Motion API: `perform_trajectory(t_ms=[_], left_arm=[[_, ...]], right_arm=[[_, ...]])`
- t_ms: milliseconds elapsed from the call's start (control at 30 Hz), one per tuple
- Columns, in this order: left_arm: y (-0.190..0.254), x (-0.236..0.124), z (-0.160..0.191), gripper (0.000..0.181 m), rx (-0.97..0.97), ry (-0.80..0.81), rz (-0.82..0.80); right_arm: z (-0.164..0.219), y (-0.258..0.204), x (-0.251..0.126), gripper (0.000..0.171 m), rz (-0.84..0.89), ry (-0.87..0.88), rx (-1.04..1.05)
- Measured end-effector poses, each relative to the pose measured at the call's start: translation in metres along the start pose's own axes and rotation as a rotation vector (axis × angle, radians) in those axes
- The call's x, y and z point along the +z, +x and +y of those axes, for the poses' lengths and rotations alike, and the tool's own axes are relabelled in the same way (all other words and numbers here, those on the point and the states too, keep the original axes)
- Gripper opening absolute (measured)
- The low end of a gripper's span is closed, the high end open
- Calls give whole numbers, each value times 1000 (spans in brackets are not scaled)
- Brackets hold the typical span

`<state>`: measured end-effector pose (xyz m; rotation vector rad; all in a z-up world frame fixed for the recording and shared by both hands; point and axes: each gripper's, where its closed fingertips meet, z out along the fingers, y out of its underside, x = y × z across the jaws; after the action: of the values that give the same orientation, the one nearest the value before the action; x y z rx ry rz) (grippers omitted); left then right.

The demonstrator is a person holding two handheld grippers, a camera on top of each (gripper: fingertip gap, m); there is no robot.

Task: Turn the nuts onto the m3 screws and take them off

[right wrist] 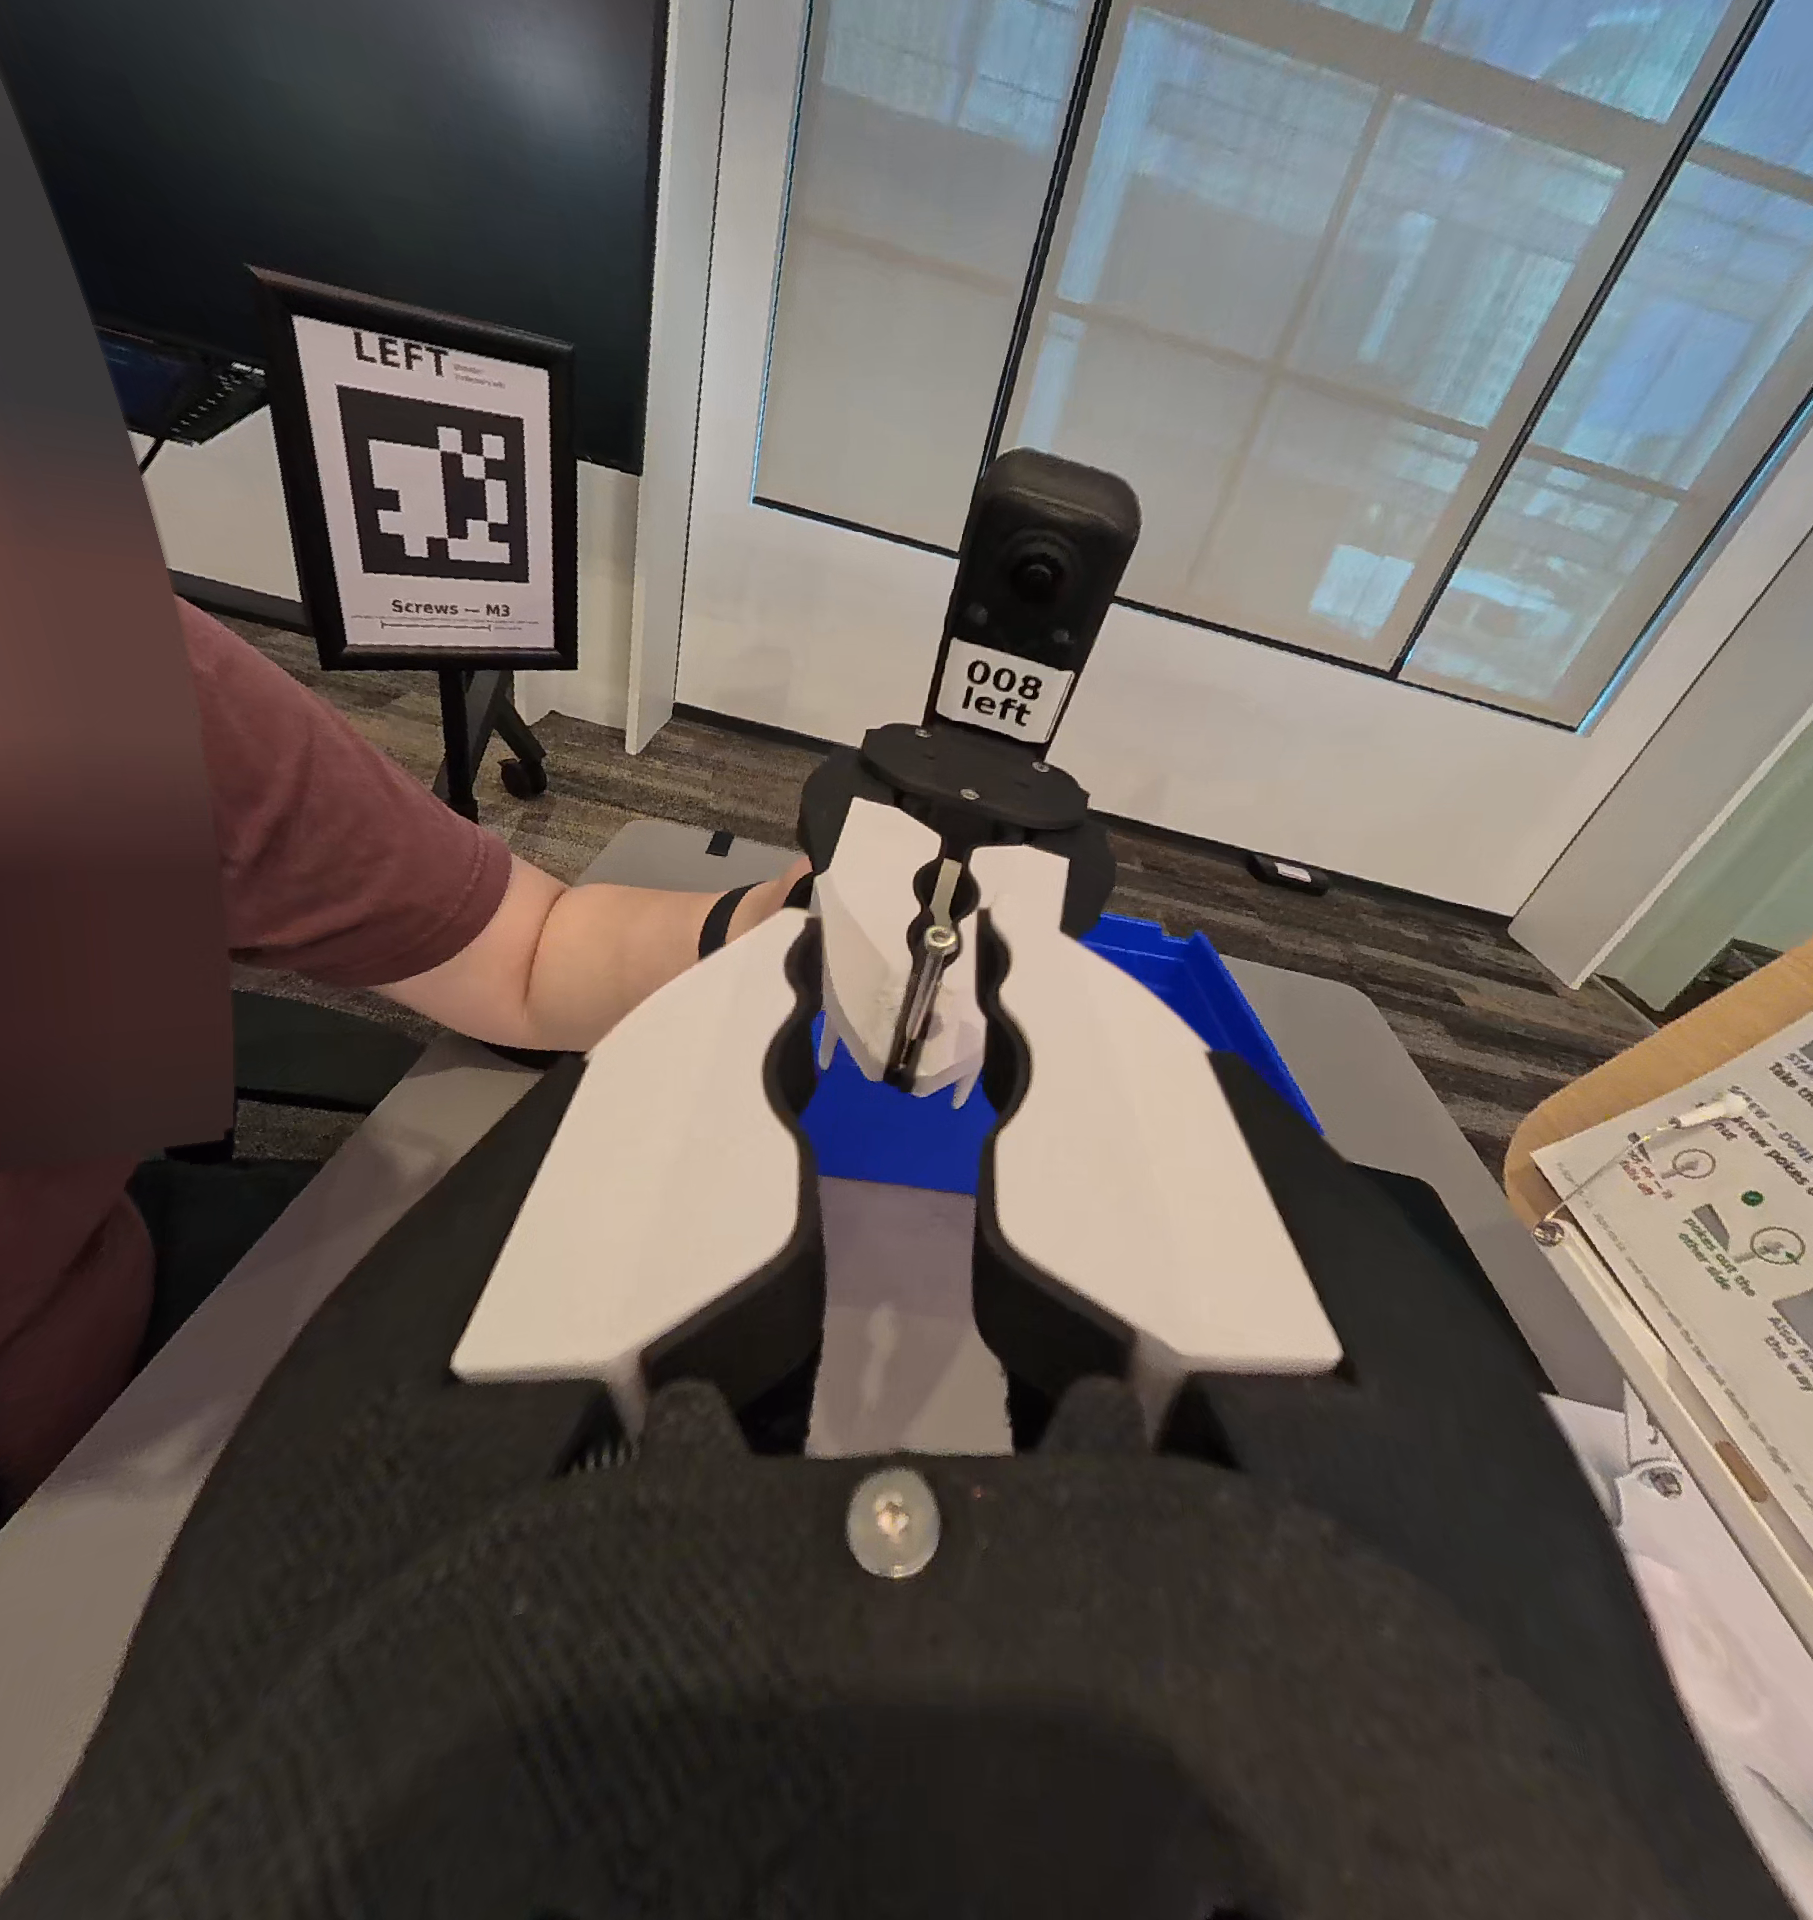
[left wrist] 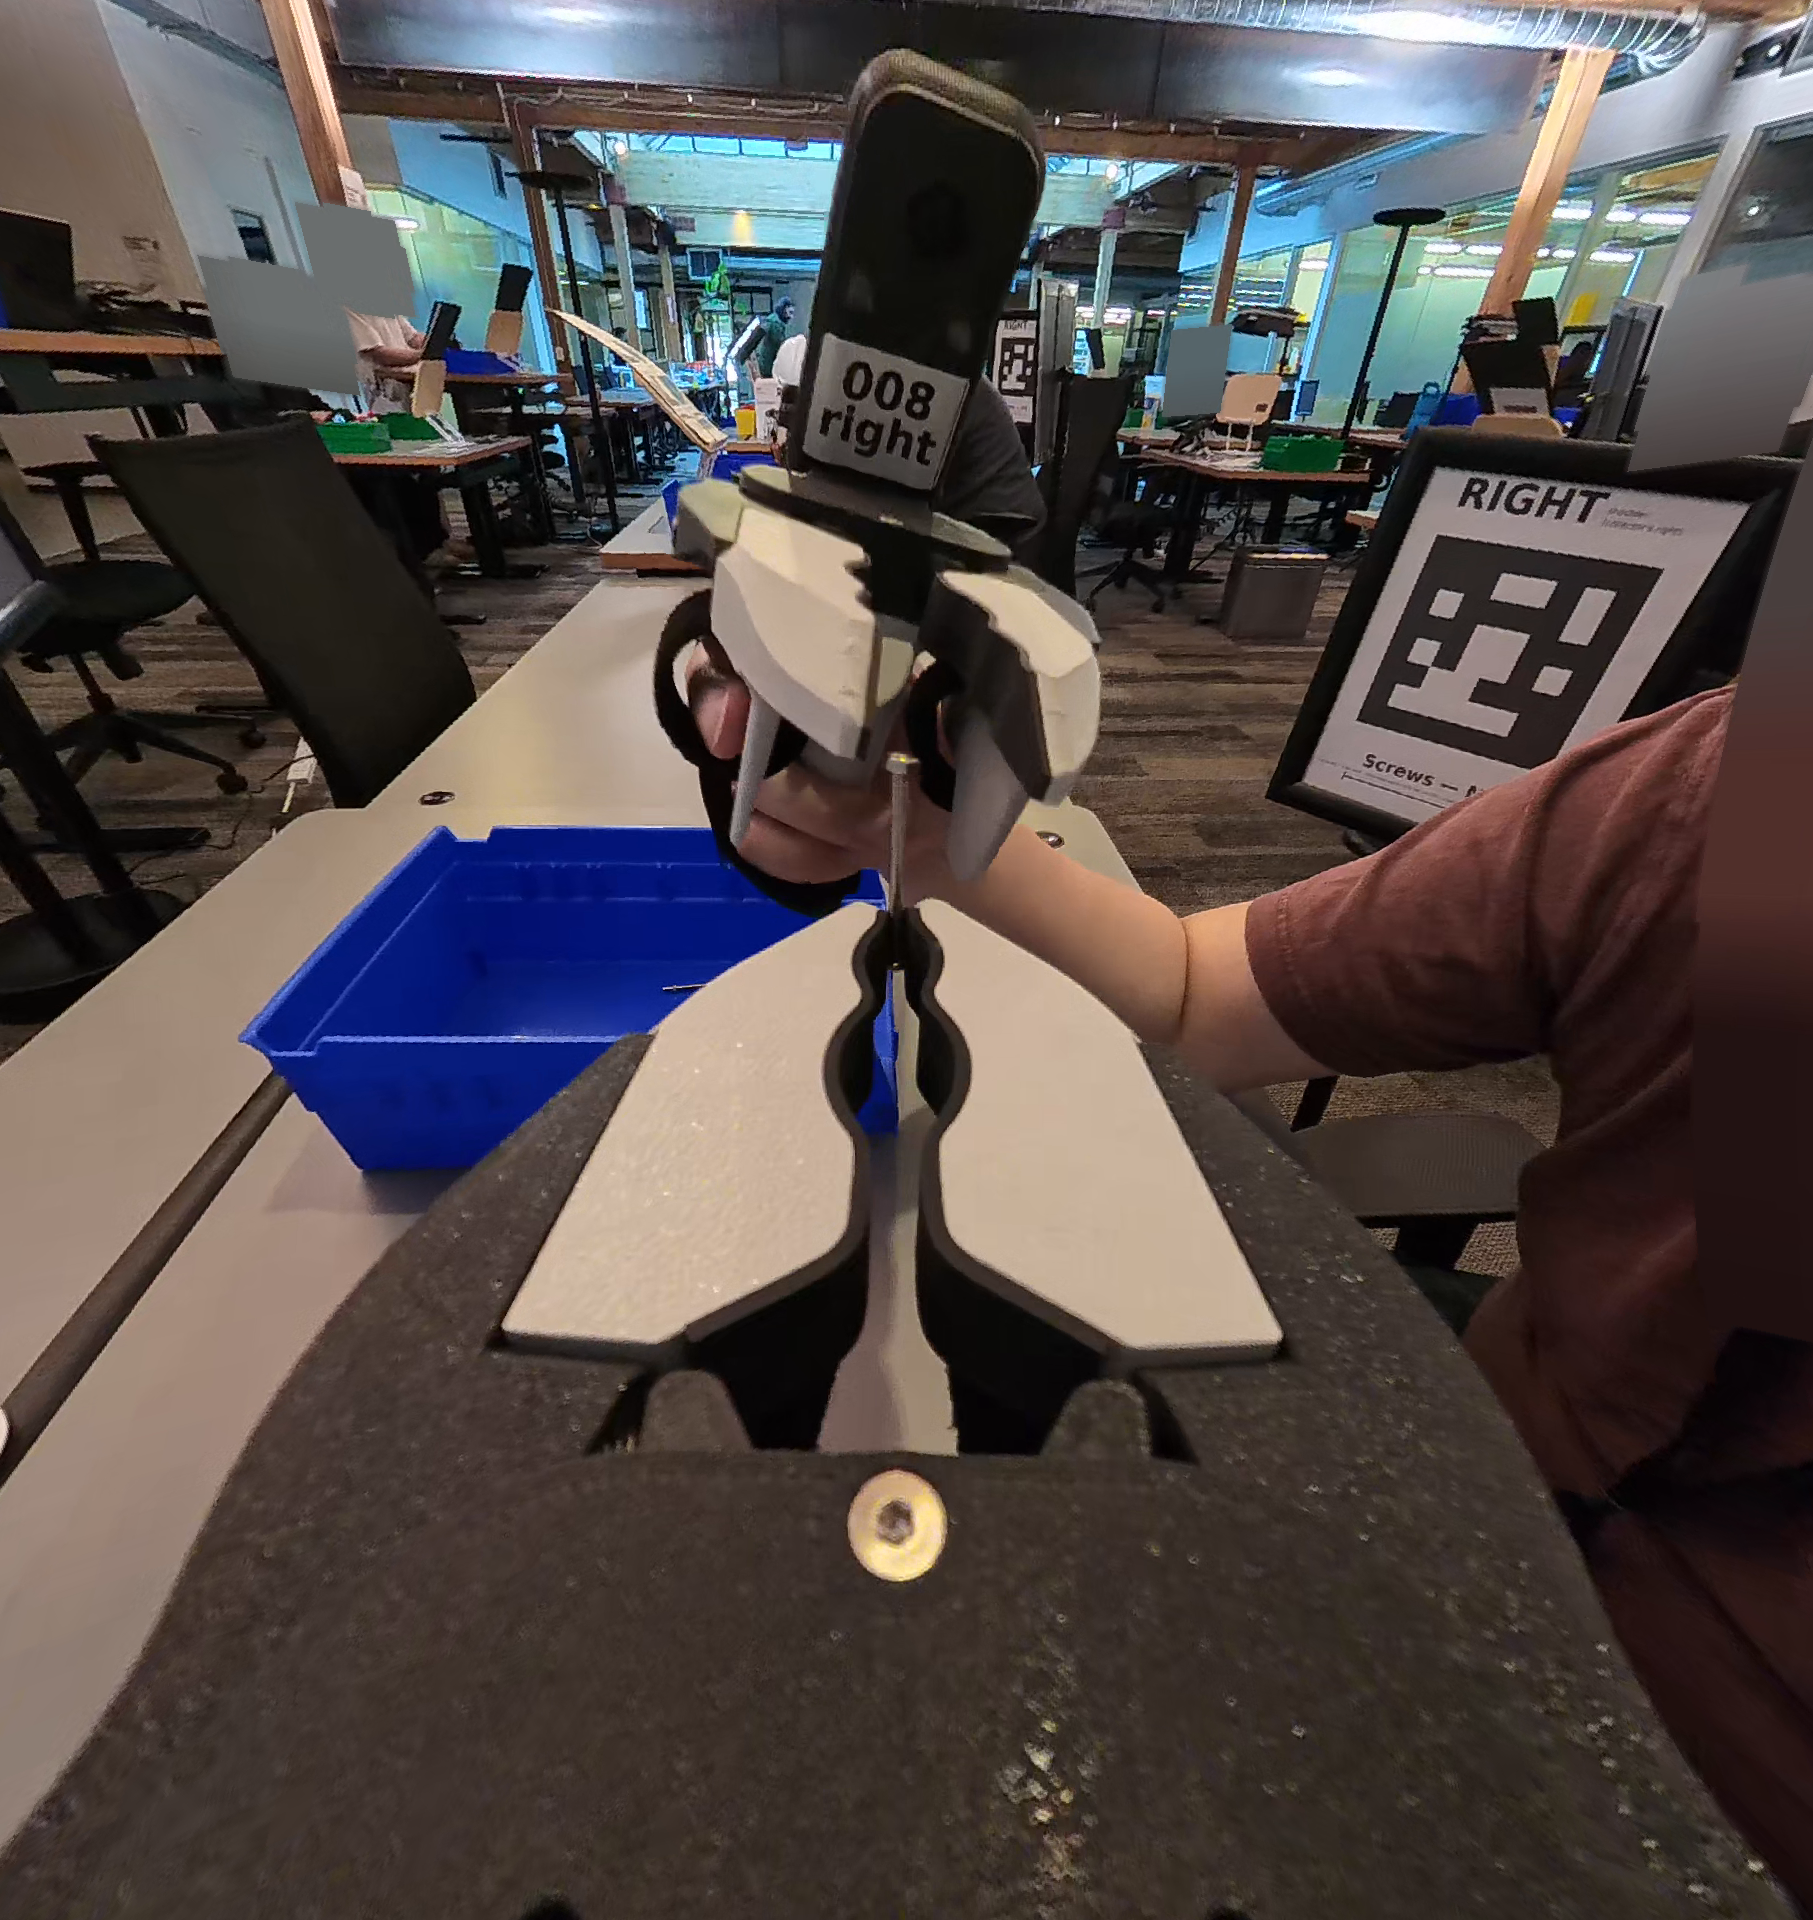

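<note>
the left tongs [left wrist: 897,940] are clenched on the lower end of a thin silver m3 screw [left wrist: 899,831] that stands upright over the bench. the right tongs [left wrist: 866,821] hang spread around its head without gripping. below sits a blue plastic bin [left wrist: 445,997] on the grey bench [left wrist: 102,1174].

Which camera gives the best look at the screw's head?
The right wrist view: the screw points its head at the lens, in the shut left gripper. The left wrist view shows only a thin shank edge-on.
</note>
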<state>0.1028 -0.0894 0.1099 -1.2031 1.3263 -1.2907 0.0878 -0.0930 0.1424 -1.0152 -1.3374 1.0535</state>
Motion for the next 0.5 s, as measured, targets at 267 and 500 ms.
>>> perform_trajectory(t_ms=[267,500], left_arm=[[1,-2,-2,2,-4,-1,1],[3,-3,-3,2,-3,-2,7]], right_arm=[[3,-2,4,29,9,-30,-31],[4,1,5,28,41,-35,-48]])
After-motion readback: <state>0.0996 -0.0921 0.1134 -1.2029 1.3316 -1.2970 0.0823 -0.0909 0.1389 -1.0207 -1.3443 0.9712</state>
